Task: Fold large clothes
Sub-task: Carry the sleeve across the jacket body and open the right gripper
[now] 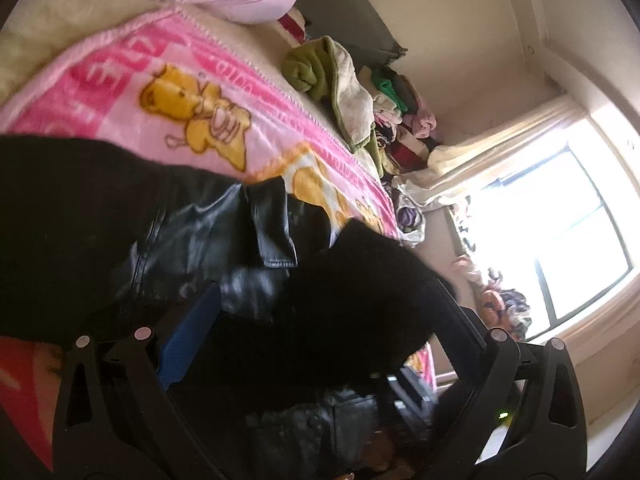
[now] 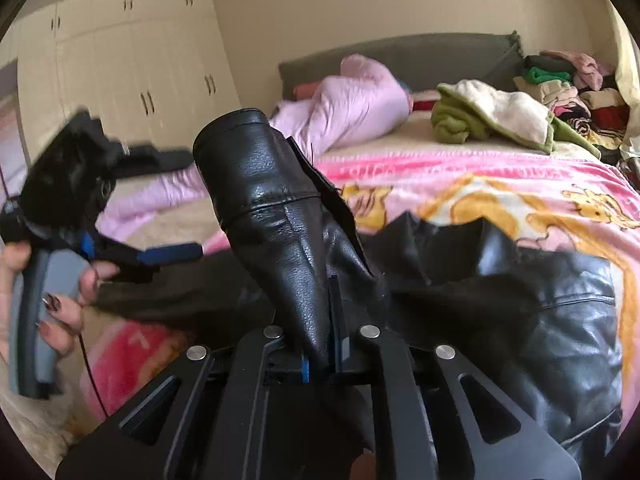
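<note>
Right wrist view shows the right gripper clamped on the black leather jacket's sleeve, lifting it clear to fold across the body on the pink bear blanket; the left gripper hovers spread, empty.

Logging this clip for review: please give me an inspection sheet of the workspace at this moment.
Surface: bed covered by a pink cartoon-bear blanket.
Job's things: black leather jacket spread on the blanket; its sleeve is lifted, cuff up.
Clutter: green and cream blanket, pink duvet, pile of mixed clothes at the headboard corner.
Grippers: right gripper shut on the sleeve; left gripper open, held in a hand beside the sleeve and, in its own view, over the jacket.
Cables: thin dark cable hanging below the left gripper.
Surroundings: cream wardrobe, grey headboard, bright window.
</note>
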Tool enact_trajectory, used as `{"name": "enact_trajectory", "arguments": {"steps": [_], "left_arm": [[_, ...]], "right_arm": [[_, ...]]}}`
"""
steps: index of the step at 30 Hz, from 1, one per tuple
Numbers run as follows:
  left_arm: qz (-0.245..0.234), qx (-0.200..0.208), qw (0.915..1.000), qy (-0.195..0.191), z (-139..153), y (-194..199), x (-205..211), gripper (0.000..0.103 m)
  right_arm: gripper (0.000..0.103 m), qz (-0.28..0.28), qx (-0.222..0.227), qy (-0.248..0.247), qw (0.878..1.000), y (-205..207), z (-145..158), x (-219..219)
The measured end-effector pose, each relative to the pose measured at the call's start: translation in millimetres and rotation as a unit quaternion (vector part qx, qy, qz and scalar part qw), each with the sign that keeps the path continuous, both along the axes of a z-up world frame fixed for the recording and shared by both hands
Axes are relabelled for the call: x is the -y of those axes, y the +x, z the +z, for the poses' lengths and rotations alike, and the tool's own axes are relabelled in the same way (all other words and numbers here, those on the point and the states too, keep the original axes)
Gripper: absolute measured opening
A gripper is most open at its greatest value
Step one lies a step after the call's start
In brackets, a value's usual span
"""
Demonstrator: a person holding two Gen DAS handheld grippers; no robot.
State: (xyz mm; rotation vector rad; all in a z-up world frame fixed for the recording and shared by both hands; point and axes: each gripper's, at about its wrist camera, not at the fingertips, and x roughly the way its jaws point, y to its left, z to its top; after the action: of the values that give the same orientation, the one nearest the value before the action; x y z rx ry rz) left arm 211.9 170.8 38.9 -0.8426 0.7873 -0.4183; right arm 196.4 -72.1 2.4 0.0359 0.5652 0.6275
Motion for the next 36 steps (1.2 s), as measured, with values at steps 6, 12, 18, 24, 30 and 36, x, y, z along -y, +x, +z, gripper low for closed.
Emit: {"name": "enact_trajectory", "arguments": {"steps": [6, 12, 18, 24, 30, 36], "left_arm": [[-0.006, -0.012, 0.9998, -0.014, -13, -7, -8, 0.094], [-0.026, -0.061, 0.9978, -0.004, -42, -9, -5, 0.094], [-0.042, -0.112, 0.9918, 0.044, -71, -9, 6, 0.094], [-0.034, -0.138, 0.987, 0.076, -93, -10, 19, 0.094], [-0.023, -0.095, 0.9936, 0.057, -83, -12, 25, 0.036], [-0.032, -0.033, 0.9945, 0.094, -51, -9, 41, 0.002]], "right_arm": [[0.033, 0.001, -0.043, -0.034, 0.998, 8, -30, -12], [0.091, 0.023, -0.087, -0.072, 0.993, -2, -49, -18], [0.097, 0.038, -0.118, -0.049, 0.991, -28, -49, 18], [0.097, -0.027, -0.151, 0.001, 0.988, -35, -43, 85], [0.097, -0.112, -0.142, 0.034, 0.983, -34, -25, 148], [0.093, -0.188, -0.117, 0.052, 0.974, -22, -10, 194]]}}
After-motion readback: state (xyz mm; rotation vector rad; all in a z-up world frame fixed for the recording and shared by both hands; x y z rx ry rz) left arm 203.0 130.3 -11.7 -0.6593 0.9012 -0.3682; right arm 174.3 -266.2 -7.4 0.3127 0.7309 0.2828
